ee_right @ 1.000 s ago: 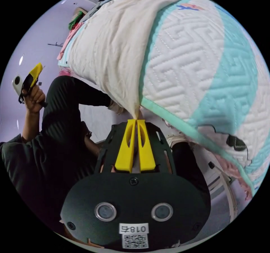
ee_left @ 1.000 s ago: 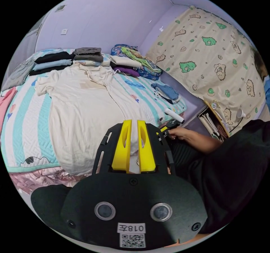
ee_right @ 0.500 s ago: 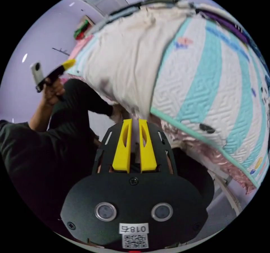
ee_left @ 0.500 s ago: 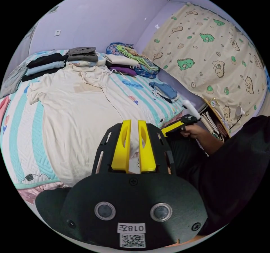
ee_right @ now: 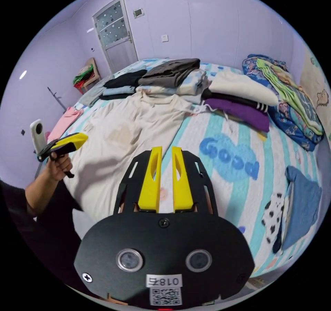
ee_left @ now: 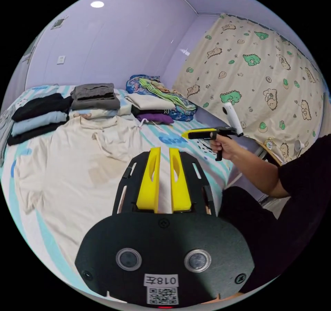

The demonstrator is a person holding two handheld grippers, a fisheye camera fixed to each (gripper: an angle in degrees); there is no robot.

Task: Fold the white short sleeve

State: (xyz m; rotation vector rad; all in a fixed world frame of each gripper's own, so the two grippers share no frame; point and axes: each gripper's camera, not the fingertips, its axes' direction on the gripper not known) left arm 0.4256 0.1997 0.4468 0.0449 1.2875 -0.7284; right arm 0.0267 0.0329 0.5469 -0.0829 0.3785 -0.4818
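The white short sleeve shirt [ee_left: 86, 166] lies spread flat on the striped quilt [ee_right: 238, 186], collar toward the folded stacks; it also appears in the right gripper view [ee_right: 131, 135]. My left gripper [ee_left: 164, 149] hovers above the shirt's lower part, jaws slightly apart with nothing between them. My right gripper [ee_right: 166, 148] hangs over the quilt beside the shirt's edge, open and empty. In the left gripper view a hand holds the right gripper [ee_left: 193, 134] up over the bed's right side. In the right gripper view the left gripper [ee_right: 69, 142] is held at the bed's left edge.
Folded clothes are stacked at the far end: a grey pile [ee_left: 93, 95], a black and blue pile [ee_left: 38, 114], purple and white ones [ee_right: 241, 100]. Patterned bedding [ee_right: 289, 93] lies far right. A blue garment [ee_right: 303, 200] lies near the quilt's edge. A curtain [ee_left: 258, 66] hangs right; a door [ee_right: 115, 31] stands behind.
My right gripper, shut on the shirt's hem at the bed edge a second ago, has let go, opened and risen above the bed. The left gripper has also lifted, still open.
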